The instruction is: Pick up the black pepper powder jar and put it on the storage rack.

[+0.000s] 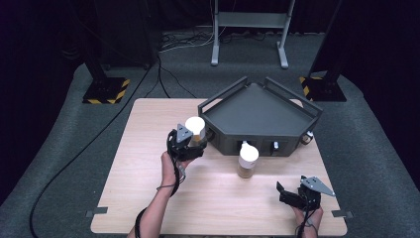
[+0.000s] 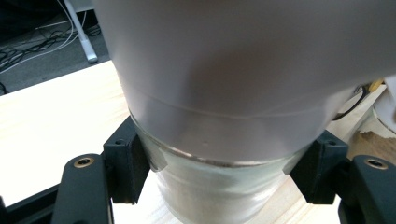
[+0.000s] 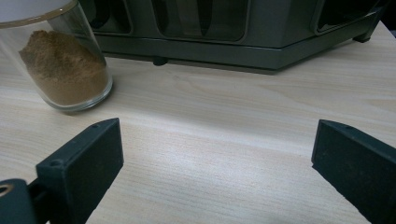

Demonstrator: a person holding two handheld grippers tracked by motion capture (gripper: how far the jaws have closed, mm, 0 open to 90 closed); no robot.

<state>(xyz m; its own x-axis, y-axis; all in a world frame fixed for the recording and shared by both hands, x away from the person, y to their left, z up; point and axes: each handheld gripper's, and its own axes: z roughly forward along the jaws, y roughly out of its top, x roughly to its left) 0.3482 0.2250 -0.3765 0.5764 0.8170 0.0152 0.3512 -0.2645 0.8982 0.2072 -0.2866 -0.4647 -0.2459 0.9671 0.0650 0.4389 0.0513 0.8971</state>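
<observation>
My left gripper (image 1: 194, 141) is shut on a glass jar with a white lid (image 1: 195, 128), held just off the left front face of the dark grey angled rack (image 1: 257, 119). In the left gripper view both black pads (image 2: 126, 165) press the glass jar (image 2: 219, 140) just under its lid. A second white-lidded jar (image 1: 247, 159) holding brown powder stands on the table in front of the rack. My right gripper (image 1: 292, 192) rests near the table's front right, jaws wide apart with nothing between them; its own view has the powder jar (image 3: 65, 70) at upper left and the rack (image 3: 224, 32) behind.
The light wooden table (image 1: 148, 193) has bare room at the left and front. A small jar (image 1: 308, 138) sits at the rack's right end. Behind the table stand black posts with yellow-striped bases (image 1: 106, 89), a grey metal stand (image 1: 247, 29) and floor cables.
</observation>
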